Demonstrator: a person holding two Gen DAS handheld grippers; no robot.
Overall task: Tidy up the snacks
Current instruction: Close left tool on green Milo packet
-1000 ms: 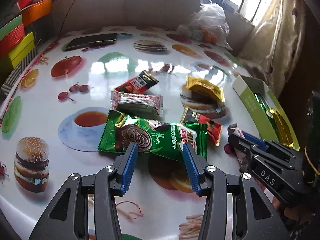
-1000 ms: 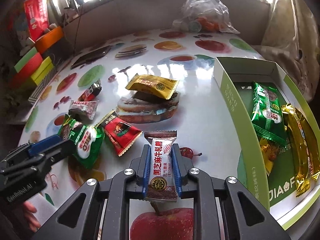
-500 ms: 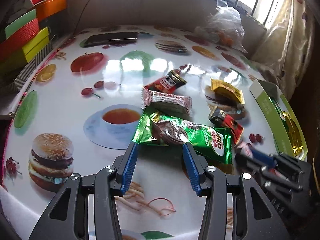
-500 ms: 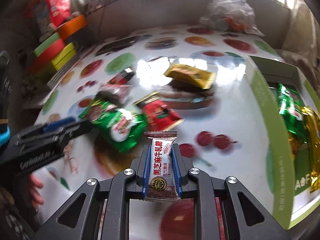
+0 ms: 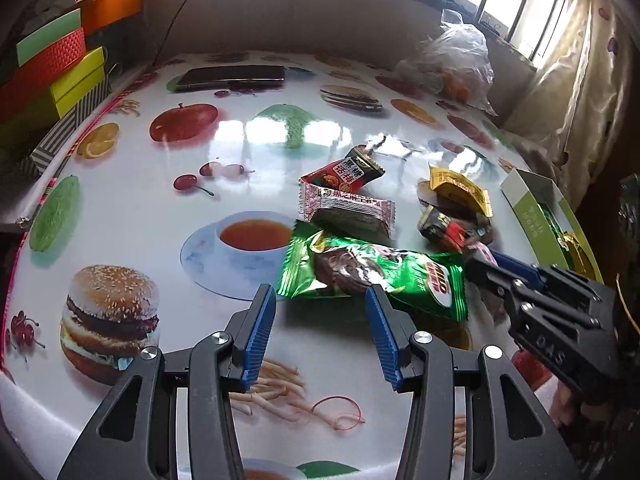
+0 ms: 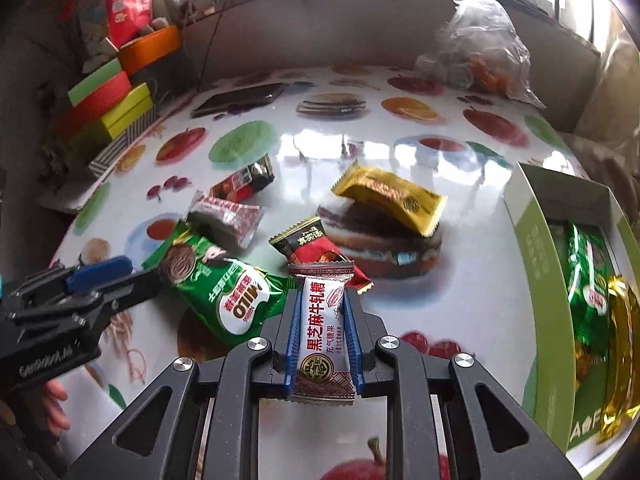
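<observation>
Snacks lie scattered on our glossy printed table (image 5: 132, 208), and we are midway through moving them into the green box (image 6: 536, 264) at the right edge. Our right gripper (image 6: 322, 320) is clenched on a white nougat candy (image 6: 322, 328), the wrapper standing lengthwise between the blue pads and lifted off the tabletop. The box sits to the right of it, already holding a green packet (image 6: 588, 280) and a gold wrapper (image 6: 620, 344), so we judge the step in hand to be carrying this candy across for the drop.

Our left gripper (image 5: 320, 328) is released, its jaws standing apart with nothing between them, poised just short of the green Milo packet (image 5: 372, 272); the right-hand pad overlaps the packet's near edge in the view, but we cannot tell whether it touches. Beyond the packet lie 4 more loose pieces: a pink-and-white bar (image 5: 346, 210), a red-and-black sachet (image 5: 344, 170), a yellow packet (image 5: 460, 192) and a small red packet (image 5: 448, 232).

Next, we think the right hand needs to swing over the box wall, clear of the rim, and find a gap beside the packets already inside before letting go. The left would need to advance and straddle the Milo packet across its narrow width, since the foil looks slippery and puffed.
</observation>
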